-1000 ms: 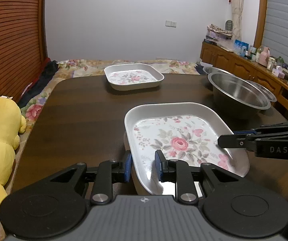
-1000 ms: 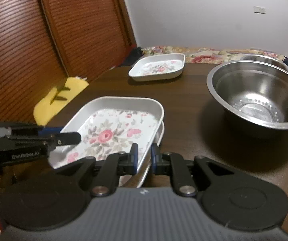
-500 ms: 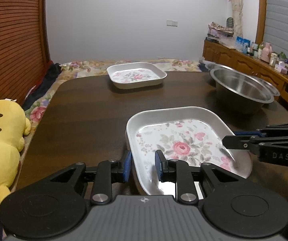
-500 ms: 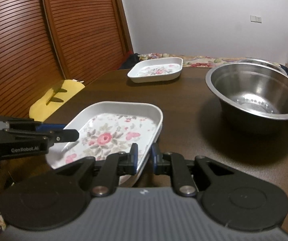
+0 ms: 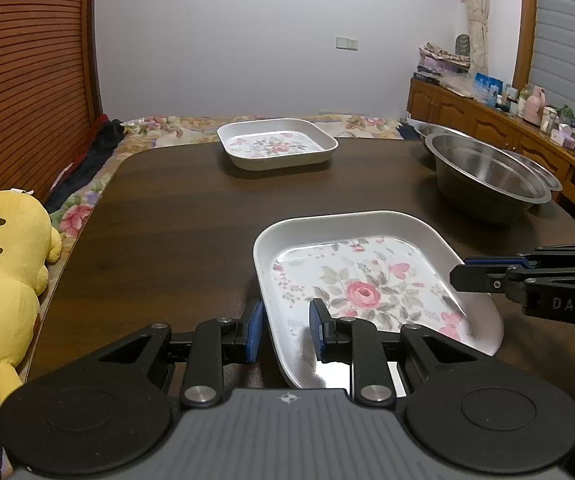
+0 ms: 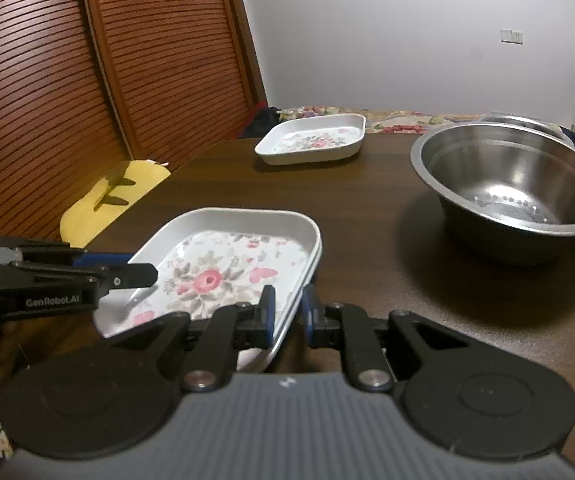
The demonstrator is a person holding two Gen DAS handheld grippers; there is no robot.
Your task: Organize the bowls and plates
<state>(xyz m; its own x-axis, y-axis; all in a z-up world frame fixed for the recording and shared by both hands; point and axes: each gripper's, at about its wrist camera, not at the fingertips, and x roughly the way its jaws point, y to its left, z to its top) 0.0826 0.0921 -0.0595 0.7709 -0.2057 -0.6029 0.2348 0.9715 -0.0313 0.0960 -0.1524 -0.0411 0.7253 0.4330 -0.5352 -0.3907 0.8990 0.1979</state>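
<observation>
- Near floral plate [image 5: 371,280]: a white, rounded-square dish with a rose print, at the near edge of the dark wooden surface [image 5: 191,216]. In the right wrist view a second rim shows just under its right edge, so it appears to lie nested on another dish of the same kind.
- Left tongs [image 5: 285,326]: blue-padded fingers straddle the plate's near-left rim, one pad outside the wall and one inside. The pads stand close to the rim, but whether they press on it cannot be told.
- Right tongs [image 6: 285,312]: fingers straddle the same plate's near-right rim, one inside, one outside, with a narrow gap between them. Contact with the rim cannot be confirmed.
- Each tool shows in the other's view, reaching in over the opposite side of the plate.
- Far floral plate [image 5: 275,148]: same pattern, alone at the far edge of the surface, well apart from the near plate.
- Steel bowl [image 6: 507,188]: large, upright, on the right side of the surface. A second metal bowl [image 5: 543,174] sits just behind it, partly hidden.
- Yellow plush toy [image 5: 3,280]: lies off the left edge of the surface, beside a slatted wooden door [image 6: 67,80].
- Wooden sideboard [image 5: 499,124]: along the far right wall, carrying small items too small to identify.
</observation>
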